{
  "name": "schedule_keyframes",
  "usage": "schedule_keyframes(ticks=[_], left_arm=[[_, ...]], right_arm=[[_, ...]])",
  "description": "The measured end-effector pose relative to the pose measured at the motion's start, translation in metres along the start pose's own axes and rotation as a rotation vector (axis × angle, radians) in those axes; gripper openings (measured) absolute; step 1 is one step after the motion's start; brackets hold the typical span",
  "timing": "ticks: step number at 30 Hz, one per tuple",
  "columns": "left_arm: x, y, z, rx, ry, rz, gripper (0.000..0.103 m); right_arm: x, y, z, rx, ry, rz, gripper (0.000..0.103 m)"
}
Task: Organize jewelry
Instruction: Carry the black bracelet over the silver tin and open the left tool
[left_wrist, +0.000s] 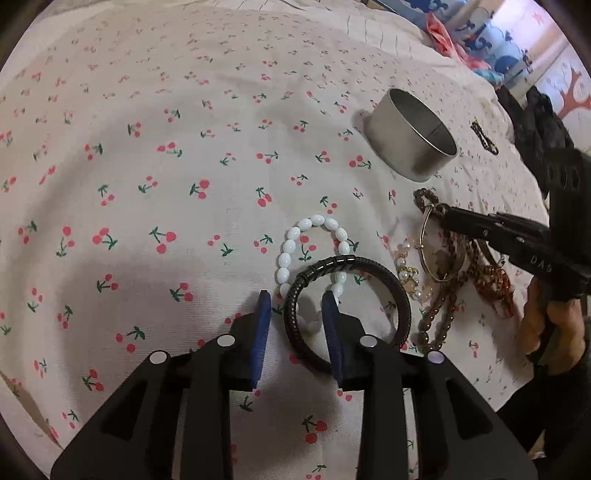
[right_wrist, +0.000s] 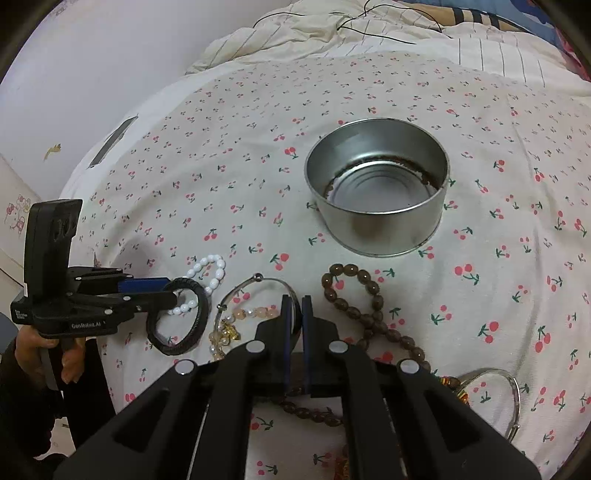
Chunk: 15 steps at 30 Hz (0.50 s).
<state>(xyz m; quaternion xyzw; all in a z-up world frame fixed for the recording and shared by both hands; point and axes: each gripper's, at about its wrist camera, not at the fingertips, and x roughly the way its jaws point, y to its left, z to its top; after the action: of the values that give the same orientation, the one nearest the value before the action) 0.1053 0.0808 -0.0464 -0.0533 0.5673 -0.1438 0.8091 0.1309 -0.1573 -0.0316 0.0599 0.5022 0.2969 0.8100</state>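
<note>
Jewelry lies heaped on the cherry-print sheet (right_wrist: 369, 92) near the tin (right_wrist: 376, 192). The right gripper (right_wrist: 296, 299) is clamped on the silver bangle (right_wrist: 236, 290); the left gripper (left_wrist: 295, 301) straddles the black bracelet (left_wrist: 369, 267), jaws parted, not gripping.

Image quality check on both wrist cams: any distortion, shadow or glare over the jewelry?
Left wrist view: heavy fisheye bend, dark vignette in the corners; the left gripper casts a soft shadow on the cherry-print sheet; the black bracelet is sharp. Right wrist view: same barrel bend; the tin shows mild sheen, no blown glare; the silver bangle in the right gripper reads clearly.
</note>
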Motion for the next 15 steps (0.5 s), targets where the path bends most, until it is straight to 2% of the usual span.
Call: schedule_keyframes(ticks=[1, 2, 3, 7, 11, 15], left_arm=[[0.000, -0.003, -0.001, 0.017, 0.000, 0.013, 0.023], [-0.002, -0.005, -0.001, 0.033, -0.010, 0.034, 0.007], [-0.004, -0.009, -0.004, 0.065, -0.031, 0.074, 0.007], [-0.014, -0.021, -0.007, 0.127, -0.068, 0.120, 0.007], [-0.028, -0.022, -0.003, 0.132, -0.099, 0.121, 0.007], [-0.049, -0.023, 0.004, 0.108, -0.148, 0.079, 0.007]], right_arm=[[0.001, 0.001, 0.000, 0.000, 0.001, -0.001, 0.006], [0.000, 0.000, 0.000, 0.001, 0.000, 0.000, 0.006], [0.000, 0.000, 0.001, 0.002, 0.000, 0.001, 0.006], [0.001, 0.002, 0.002, -0.002, -0.002, 0.004, 0.006], [-0.001, 0.001, 0.001, -0.001, -0.008, 0.008, 0.006], [-0.009, -0.001, 0.002, 0.005, -0.033, 0.013, 0.006]])
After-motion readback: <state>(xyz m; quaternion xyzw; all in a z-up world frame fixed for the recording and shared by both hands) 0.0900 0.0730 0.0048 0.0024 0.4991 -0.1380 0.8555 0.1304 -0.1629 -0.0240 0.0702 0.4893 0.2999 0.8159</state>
